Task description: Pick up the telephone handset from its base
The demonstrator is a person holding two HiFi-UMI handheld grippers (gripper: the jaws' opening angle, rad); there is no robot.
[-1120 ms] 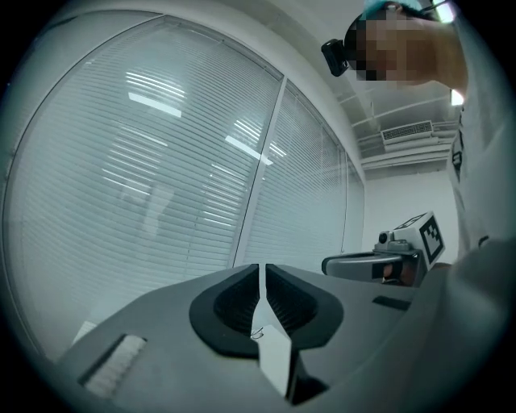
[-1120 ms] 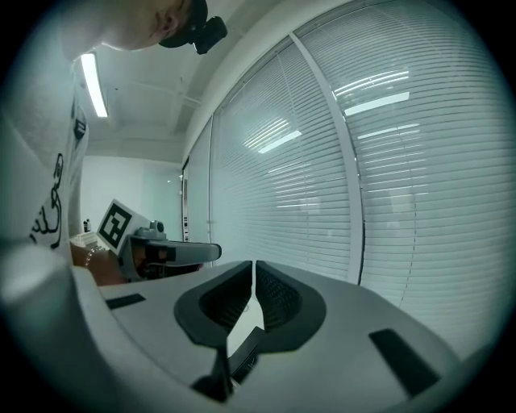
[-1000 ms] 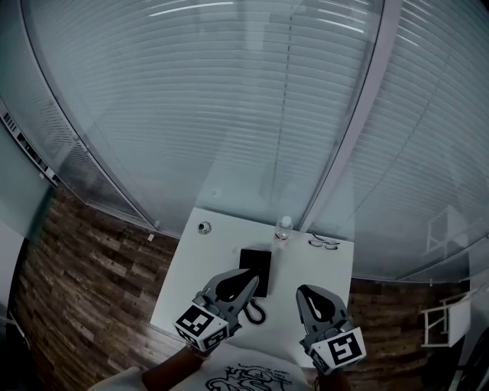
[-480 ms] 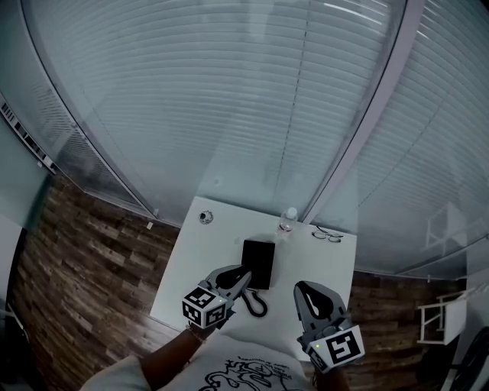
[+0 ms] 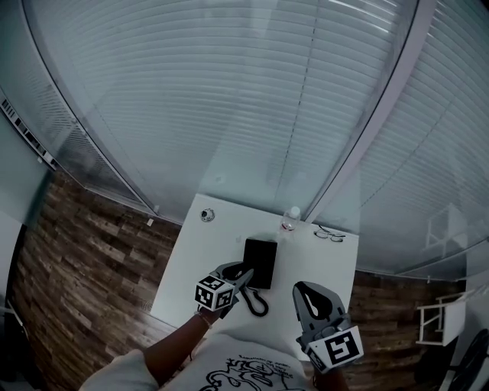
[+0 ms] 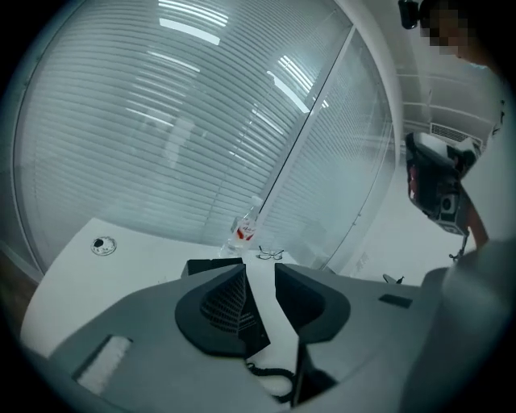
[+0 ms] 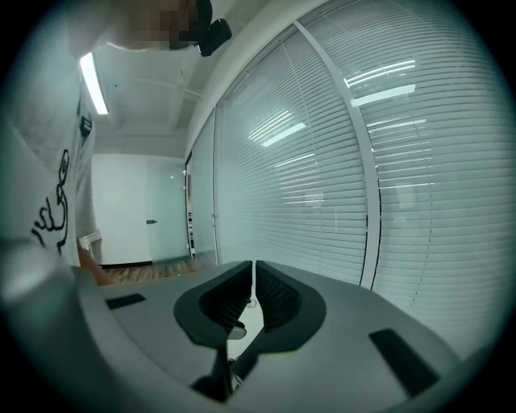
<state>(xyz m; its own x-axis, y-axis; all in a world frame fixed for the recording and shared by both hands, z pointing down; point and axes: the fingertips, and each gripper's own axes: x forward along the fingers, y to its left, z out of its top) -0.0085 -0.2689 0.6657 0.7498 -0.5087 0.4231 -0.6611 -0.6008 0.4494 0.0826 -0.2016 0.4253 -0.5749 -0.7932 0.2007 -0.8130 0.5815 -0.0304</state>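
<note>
The telephone point(image 5: 260, 262) (handset and base read as one dark block) lies just ahead of the left tongs point(image 5: 241, 273), its coiled cord point(image 5: 257, 304) beneath them. Those jaws have just been opening, stand half apart, gripping nothing. The right tongs point(image 5: 306, 289), closed and empty, hang off to its right. Bare worktop point(image 5: 187, 267) lies leftward; a bottle point(image 5: 289, 218) stands beyond.

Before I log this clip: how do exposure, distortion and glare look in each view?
Head view: dim and bluish, with strong fisheye bowing the blinds; the telephone is a small dark block on the white table, with no detail. Left gripper view: brighter, with ceiling-light reflections streaking the glass. Right gripper view: dark round vignette, with similar streaks on the glass.
</note>
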